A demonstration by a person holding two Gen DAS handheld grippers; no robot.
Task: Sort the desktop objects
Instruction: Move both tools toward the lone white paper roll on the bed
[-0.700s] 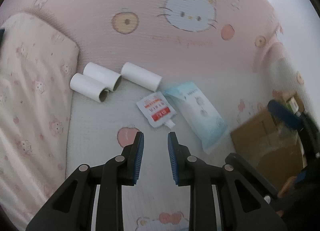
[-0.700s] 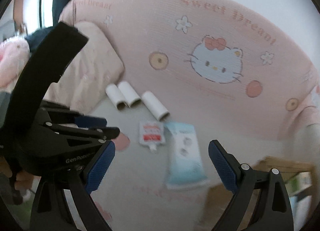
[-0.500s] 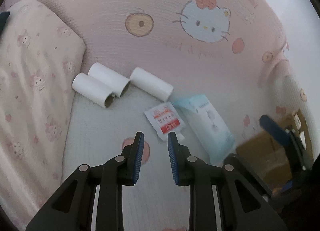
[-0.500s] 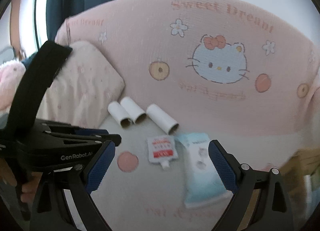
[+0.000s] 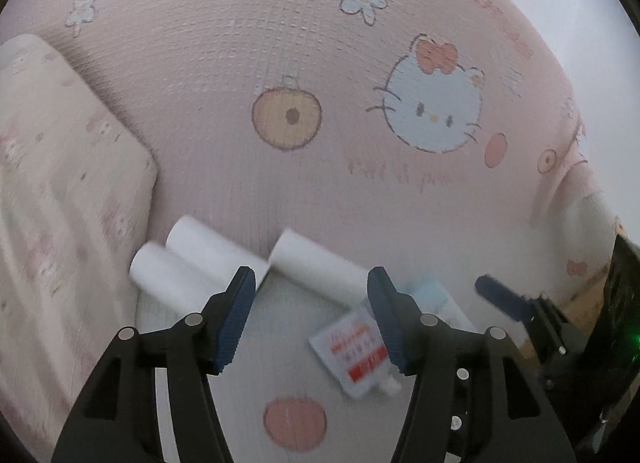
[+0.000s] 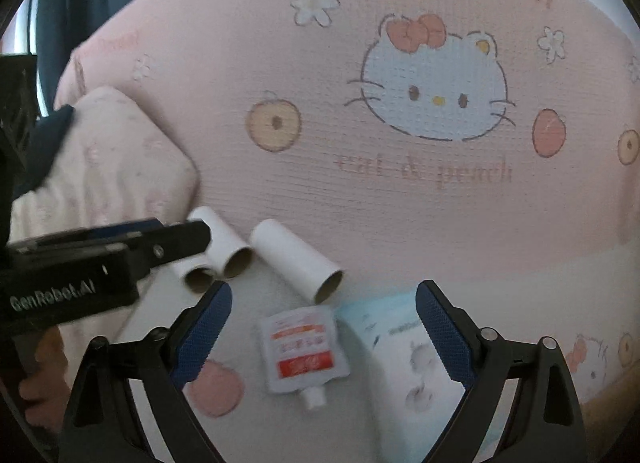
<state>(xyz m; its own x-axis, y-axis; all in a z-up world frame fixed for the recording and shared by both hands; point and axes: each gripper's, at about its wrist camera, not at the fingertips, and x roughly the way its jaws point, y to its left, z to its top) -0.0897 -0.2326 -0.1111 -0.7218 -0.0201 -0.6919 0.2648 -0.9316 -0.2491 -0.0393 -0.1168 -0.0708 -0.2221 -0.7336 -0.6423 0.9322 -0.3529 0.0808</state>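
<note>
Since half a second ago our left gripper (image 5: 308, 319) has spread its jaws from a narrow slit to a wide gap and dropped closer to the bedding, so the rolls now sit higher and larger in its view. Both of our tools are empty. Our right gripper (image 6: 322, 337) also stands wide open, holding nothing.

We read the wide left jaws as preparation for a roll, judging by what they frame: the lone white cardboard tube (image 5: 316, 269) lies between the blue pads (image 5: 234, 321), beyond the tips and not yet touched. Its long axis runs diagonally, far-left to near-right, with the open brown mouth (image 6: 329, 286) facing near-right in the right wrist view. Two more white cardboard tubes (image 6: 218, 253) lie touching side by side just to the left, parallel to it, mouths toward us.

Nearer lies the flat white spout pouch with red and orange print (image 6: 302, 347), its cap pointing toward us. Just to its right is the pale blue soft wipes pack (image 6: 404, 347), long axis running away from us. All rest on the pale grey printed sheet (image 6: 256, 415), against the pink cat-print headboard cushion (image 6: 400, 203), with a pink floral pillow (image 6: 116, 159) on the left.

A grasp across the tube's short axis would need our left wrist turned square to that diagonal.
</note>
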